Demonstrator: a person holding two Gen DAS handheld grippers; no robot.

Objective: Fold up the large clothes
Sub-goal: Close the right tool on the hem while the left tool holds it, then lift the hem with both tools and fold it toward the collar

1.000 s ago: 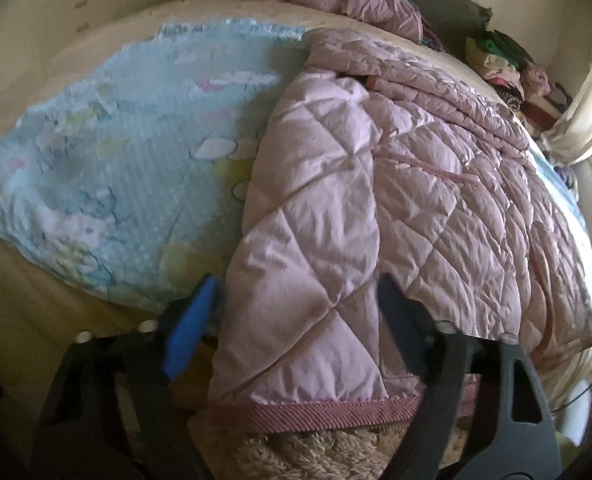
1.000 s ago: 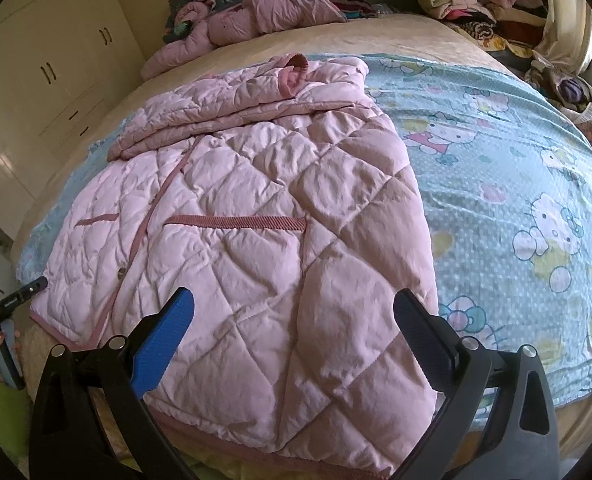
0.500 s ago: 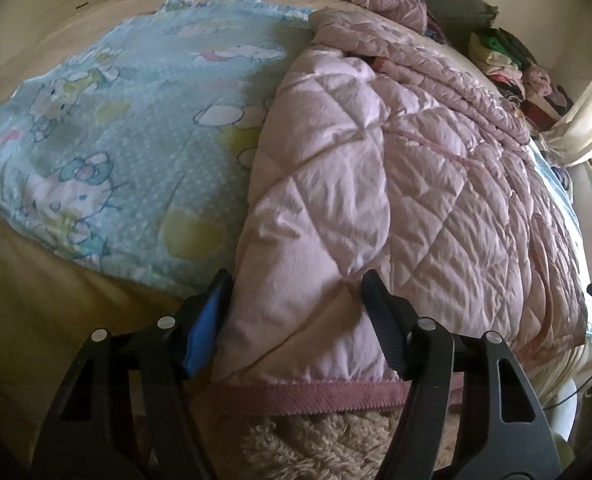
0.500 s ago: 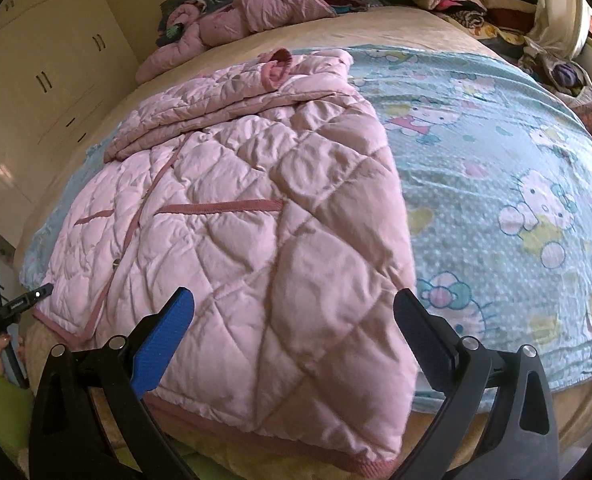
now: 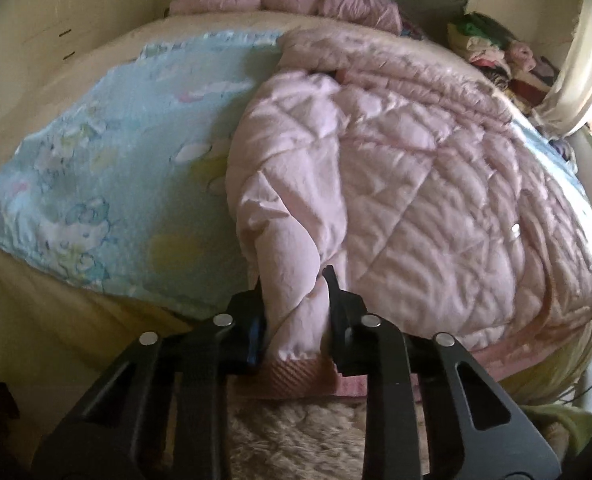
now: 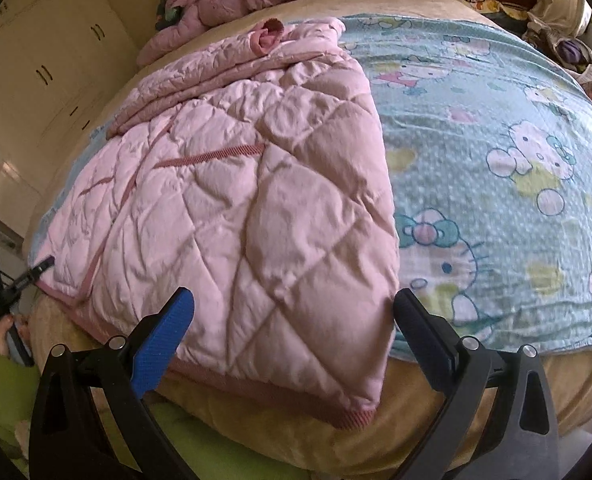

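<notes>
Pink quilted jacket point(image 6: 232, 208) lies spread on the bed point(image 6: 416, 412), its hem at the near edge; the left gripper point(image 5: 294, 300) is clamped on a bunched hem corner, while the right gripper point(image 6: 292, 320) stands wide open over the other corner, gripping nothing. Folding appears barely begun: no body fold is made, though a sleeve seems laid across the far end, where the collar is hard to make out beside the blue blanket point(image 6: 496, 152).

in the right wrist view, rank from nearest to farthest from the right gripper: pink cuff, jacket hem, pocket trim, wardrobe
1. Jacket hem: just ahead of the right gripper, at the bed's near edge.
2. Pocket trim: mid-jacket, left of centre.
3. Pink cuff: at the jacket's far end.
4. Wardrobe: beyond the bed, far left.
</notes>
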